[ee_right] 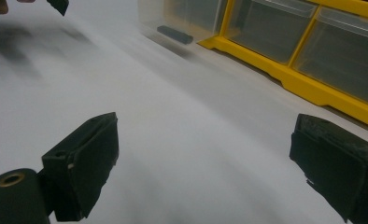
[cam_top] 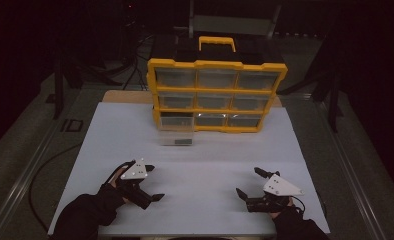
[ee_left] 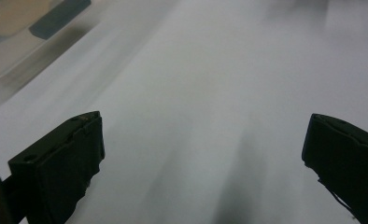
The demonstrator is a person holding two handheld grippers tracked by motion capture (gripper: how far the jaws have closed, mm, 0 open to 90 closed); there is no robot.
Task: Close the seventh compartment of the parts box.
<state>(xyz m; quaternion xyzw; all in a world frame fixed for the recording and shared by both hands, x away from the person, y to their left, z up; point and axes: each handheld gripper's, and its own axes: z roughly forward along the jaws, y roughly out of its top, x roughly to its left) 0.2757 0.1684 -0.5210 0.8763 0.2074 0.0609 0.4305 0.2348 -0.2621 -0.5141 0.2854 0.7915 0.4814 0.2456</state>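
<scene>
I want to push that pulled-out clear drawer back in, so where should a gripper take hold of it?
Judging by its pose, grip the dark handle strip on the front of the clear drawer, coming from the person's side. It juts from the bottom-left slot of the yellow organizer, front face toward the open left gripper.

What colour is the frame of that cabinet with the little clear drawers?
Yellow. The frame of the drawer cabinet shows best in the high view, with a yellow handle on top.

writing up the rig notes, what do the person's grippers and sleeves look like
Both the left gripper and the right gripper are black, each with two blocky black jaws and a pale grey three-cornered plate on top. A thin dark cable trails from the right one. The sleeves look black.
</scene>
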